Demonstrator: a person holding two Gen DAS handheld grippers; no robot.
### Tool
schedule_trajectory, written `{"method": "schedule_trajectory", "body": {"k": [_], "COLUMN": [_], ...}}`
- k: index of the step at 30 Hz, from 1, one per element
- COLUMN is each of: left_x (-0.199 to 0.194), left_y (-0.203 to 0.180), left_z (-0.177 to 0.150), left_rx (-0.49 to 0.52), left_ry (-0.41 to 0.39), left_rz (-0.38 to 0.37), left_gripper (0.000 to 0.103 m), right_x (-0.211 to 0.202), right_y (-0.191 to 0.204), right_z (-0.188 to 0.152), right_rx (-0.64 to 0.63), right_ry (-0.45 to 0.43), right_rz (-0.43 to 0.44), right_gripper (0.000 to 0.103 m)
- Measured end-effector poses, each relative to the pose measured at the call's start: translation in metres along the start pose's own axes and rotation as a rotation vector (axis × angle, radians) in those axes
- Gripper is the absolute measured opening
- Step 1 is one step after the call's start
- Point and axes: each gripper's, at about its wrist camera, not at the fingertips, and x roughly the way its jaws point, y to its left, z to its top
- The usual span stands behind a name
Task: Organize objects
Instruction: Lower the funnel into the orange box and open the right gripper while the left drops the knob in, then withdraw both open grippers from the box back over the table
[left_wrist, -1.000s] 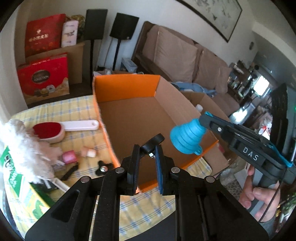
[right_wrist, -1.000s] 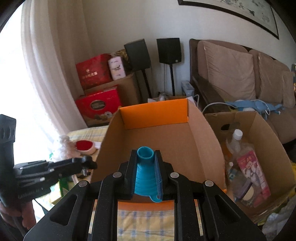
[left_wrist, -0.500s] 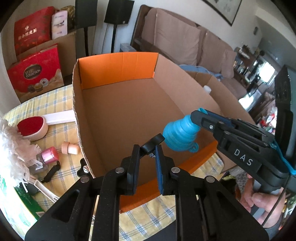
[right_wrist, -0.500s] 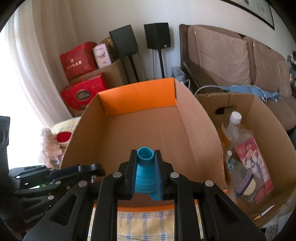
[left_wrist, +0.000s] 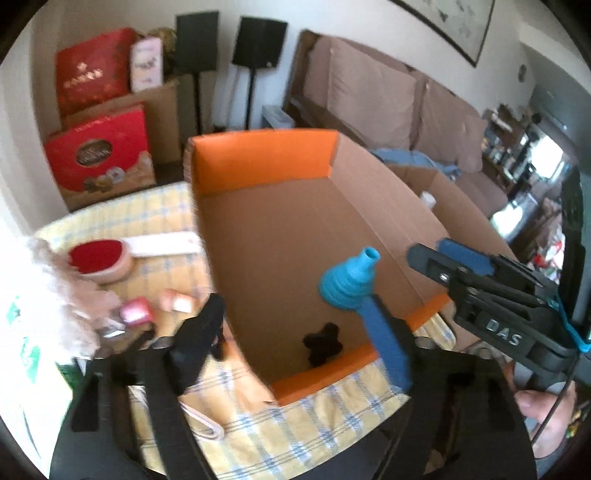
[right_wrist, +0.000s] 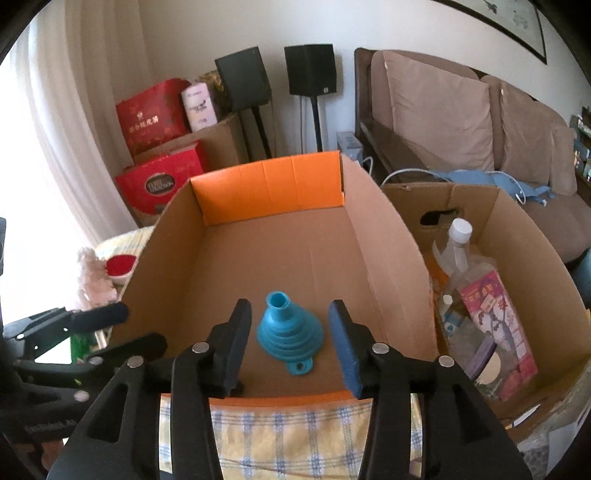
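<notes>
A cardboard box (left_wrist: 266, 173) (right_wrist: 269, 184) with orange flaps stands open on the yellow checked cloth. My left gripper (left_wrist: 291, 339) (right_wrist: 125, 328) is over its near left corner with its jaws opening and nothing between them. Below it, a small black piece (left_wrist: 323, 343) lies blurred on the box floor. My right gripper (right_wrist: 290, 336) (left_wrist: 436, 254) is also opening. The blue collapsible funnel (right_wrist: 288, 332) (left_wrist: 347, 284) sits spout up between its fingers, clear of both pads. Whether it rests on the box floor I cannot tell.
Left of the box lie a red brush (left_wrist: 99, 258), small pink items (left_wrist: 136, 310) and a white fluffy duster (left_wrist: 48, 295). A second carton (right_wrist: 517, 258) with bottles stands to the right. Red gift boxes (right_wrist: 159, 181), speakers and a sofa are behind.
Both grippers opened. The black piece left the left jaws and now lies in the box. The blue funnel came free of the right pads.
</notes>
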Motion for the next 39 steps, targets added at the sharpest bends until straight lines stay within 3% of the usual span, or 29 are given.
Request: {"method": "schedule_trajectory", "body": {"k": [4,7,13,39], "left_x": [-0.023,-0.034,-0.055,-0.092], "left_y": [0.019,0.034,0.06,0.168], "left_z": [0.003,0.004,-0.002,-0.061], "left_rx": [-0.048,-0.077,-0.097,-0.236], "left_ry": [-0.054,-0.071,-0.097,-0.07], "left_rz": [0.019,0.045,0.117,0.254], "left_gripper": [0.099,0.099,0.102,0.103], "right_x": [-0.013,-0.022,-0.029,-0.018], "right_y": [0.006,0.016,0.036,0.155], "right_z": [0.004,0.006,0.009,-0.009], "right_rx": [-0.004,-0.026,-0.048,-0.242], "right_ry": [-0.025,-0.04,-0.05,-0.018], "right_rz": [0.01,0.029,0.073,0.215], "right_gripper": [0.067,0.084,0.091,0.091]}}
